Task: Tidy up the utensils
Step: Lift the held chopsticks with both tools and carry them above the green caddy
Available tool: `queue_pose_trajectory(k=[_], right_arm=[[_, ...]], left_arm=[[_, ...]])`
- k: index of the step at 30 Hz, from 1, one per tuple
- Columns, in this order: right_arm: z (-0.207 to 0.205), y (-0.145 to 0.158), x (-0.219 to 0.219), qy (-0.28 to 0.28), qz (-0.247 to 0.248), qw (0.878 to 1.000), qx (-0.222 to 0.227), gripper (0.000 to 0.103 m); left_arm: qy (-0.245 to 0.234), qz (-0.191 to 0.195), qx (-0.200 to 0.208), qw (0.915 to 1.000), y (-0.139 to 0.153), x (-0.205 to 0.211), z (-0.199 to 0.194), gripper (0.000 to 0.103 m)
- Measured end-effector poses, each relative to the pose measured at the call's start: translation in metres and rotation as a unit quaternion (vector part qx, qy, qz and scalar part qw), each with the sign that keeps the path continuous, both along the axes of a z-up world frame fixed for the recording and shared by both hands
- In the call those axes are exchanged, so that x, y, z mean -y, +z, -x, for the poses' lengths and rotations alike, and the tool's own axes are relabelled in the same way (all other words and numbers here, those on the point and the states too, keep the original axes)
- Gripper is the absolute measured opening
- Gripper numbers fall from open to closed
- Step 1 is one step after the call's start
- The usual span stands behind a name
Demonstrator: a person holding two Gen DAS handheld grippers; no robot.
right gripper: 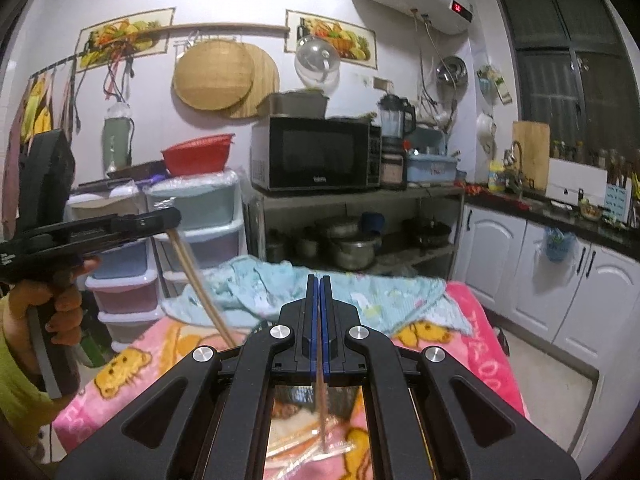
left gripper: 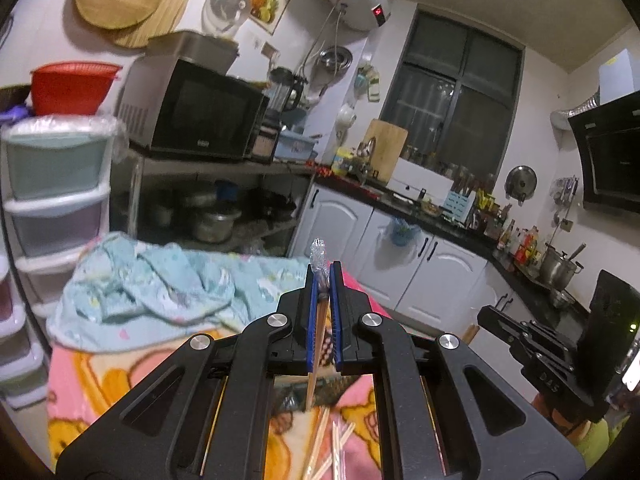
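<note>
Pressed together on a wrapped chopstick pair (left gripper: pixel 319 320), the left tongs (left gripper: pixel 324 272) fill the foreground of their own view; the crinkled clear end of the wrapper pokes up past the blue pads, and the wooden sticks hang down through the frame toward the pink cartoon blanket (left gripper: pixel 80 380) below. On that blanket, straight under the tongs, lies a loose heap of more wrapped chopsticks (left gripper: pixel 324 444). From the right wrist view the same pair slants down from the left tongs, which a hand (right gripper: pixel 60 300) holds by the grip at the left edge. The right tongs (right gripper: pixel 319 280) are also closed, pinching a thin wrapped chopstick (right gripper: pixel 321 404) whose lower end hangs over the heap on the blanket. A crumpled light blue cloth (right gripper: pixel 280 284) lies on the blanket beyond both tongs. Behind stand plastic drawers (right gripper: pixel 192 216), a black microwave (right gripper: pixel 316 152) on a metal shelf, and white cabinets under a dark worktop (right gripper: pixel 552 208).
</note>
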State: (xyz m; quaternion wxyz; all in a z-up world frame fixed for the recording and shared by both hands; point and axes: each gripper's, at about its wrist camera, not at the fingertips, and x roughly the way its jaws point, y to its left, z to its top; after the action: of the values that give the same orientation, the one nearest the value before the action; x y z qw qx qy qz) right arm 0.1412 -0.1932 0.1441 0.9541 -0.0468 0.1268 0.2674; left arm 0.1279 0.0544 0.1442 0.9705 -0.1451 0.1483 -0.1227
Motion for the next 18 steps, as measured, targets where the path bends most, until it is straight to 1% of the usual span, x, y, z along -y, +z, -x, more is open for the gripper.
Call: queue_pose_trajectory(k=[10, 13, 18], right_arm=[[-0.003, 0.044, -0.017, 0.021, -0.009, 0.998, 0.062, 0.001], [-0.007, 0.054, -0.019, 0.018, -0.011, 0.997, 0.078, 0.001], [-0.020, 0.067, -0.022, 0.014, -0.013, 0.996, 0.091, 0.001]], left_arm=[[0.011, -0.007, 0.032, 0.9994, 0.027, -0.001, -0.016, 0.003], [0.013, -0.006, 0.034, 0.9993, 0.029, 0.002, -0.024, 0.003], [0.012, -0.002, 0.032, 0.9994, 0.026, 0.007, -0.038, 0.003]])
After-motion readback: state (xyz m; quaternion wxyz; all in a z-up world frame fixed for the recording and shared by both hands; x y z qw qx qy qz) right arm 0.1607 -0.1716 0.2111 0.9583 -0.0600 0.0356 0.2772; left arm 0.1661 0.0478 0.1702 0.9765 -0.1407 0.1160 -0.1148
